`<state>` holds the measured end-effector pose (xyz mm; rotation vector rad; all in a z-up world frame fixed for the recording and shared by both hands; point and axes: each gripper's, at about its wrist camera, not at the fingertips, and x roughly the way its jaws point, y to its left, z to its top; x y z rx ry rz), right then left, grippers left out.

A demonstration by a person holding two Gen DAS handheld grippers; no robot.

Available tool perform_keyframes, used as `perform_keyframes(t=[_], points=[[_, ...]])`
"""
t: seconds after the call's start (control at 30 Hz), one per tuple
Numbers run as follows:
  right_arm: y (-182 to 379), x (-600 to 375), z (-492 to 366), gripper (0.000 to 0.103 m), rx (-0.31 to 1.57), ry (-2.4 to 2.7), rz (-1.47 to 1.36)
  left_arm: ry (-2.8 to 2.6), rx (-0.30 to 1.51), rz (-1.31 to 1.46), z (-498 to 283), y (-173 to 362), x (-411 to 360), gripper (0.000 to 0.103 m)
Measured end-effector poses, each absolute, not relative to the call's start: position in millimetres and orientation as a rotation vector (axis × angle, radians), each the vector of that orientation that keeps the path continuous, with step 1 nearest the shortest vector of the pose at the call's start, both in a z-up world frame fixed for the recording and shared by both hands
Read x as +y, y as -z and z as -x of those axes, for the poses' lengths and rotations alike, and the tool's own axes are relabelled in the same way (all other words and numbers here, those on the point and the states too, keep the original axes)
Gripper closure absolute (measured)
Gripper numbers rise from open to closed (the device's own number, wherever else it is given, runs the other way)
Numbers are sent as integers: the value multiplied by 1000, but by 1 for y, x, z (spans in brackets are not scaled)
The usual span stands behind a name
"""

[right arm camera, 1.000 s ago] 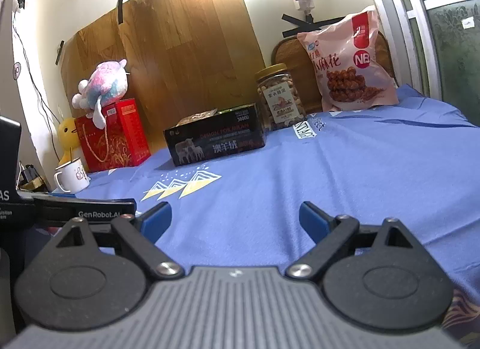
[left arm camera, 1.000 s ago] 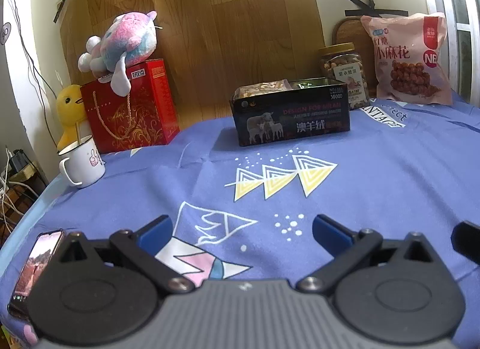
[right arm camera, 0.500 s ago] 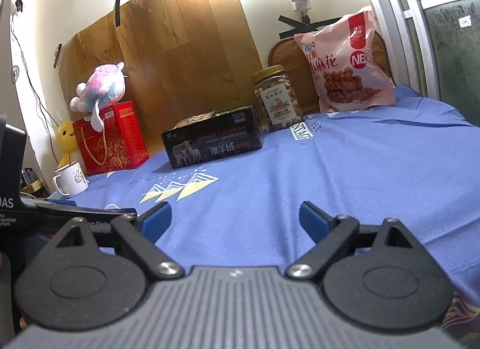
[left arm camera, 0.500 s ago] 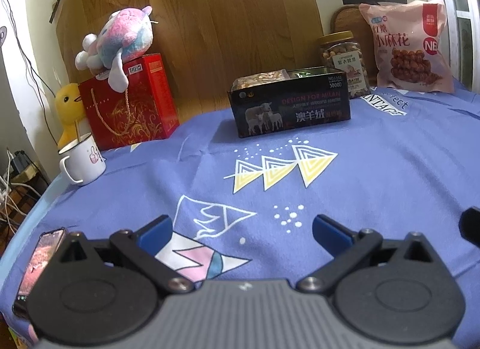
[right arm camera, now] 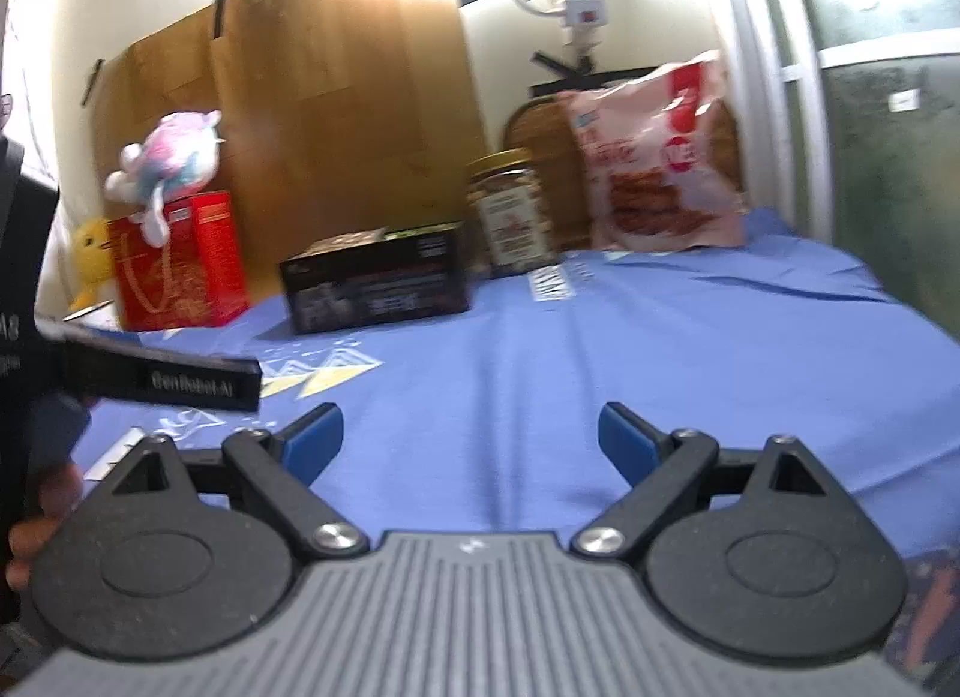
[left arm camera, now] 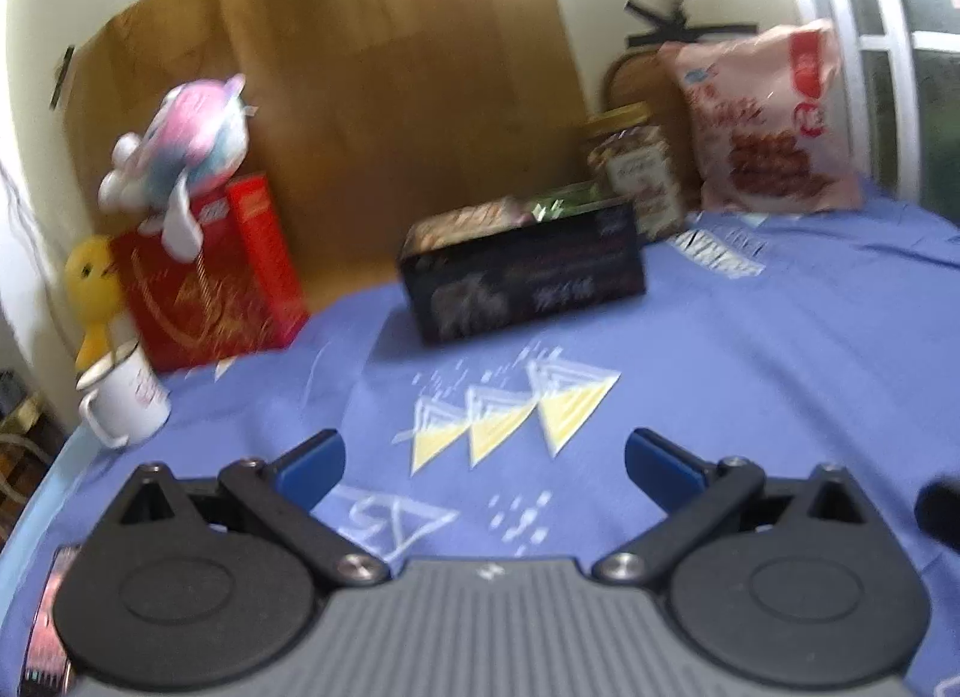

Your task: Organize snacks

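Snacks parked at the back, both my grippers empty

The black box [left arm camera: 522, 271] sits mid-cloth, the jar [right arm camera: 510, 211] just beside it and the pink bag [right arm camera: 654, 157] behind. My left gripper [left arm camera: 483, 457] and right gripper [right arm camera: 471, 436] are spread wide, well short. I'd square up on the jar, then squeeze slowly.

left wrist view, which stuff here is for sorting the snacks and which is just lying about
For the job: black box, snack jar, pink snack bag.

Lying about: plush toy, red gift bag, yellow duck, white mug, phone.
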<state>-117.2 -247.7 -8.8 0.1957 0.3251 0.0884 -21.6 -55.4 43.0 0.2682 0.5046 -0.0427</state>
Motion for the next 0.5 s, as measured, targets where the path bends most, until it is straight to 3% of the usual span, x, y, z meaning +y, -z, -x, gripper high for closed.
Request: perform_keyframes(t=[0.5], points=[[5, -254, 113, 9, 335, -74, -212, 58, 470, -223, 21, -56, -58, 0]])
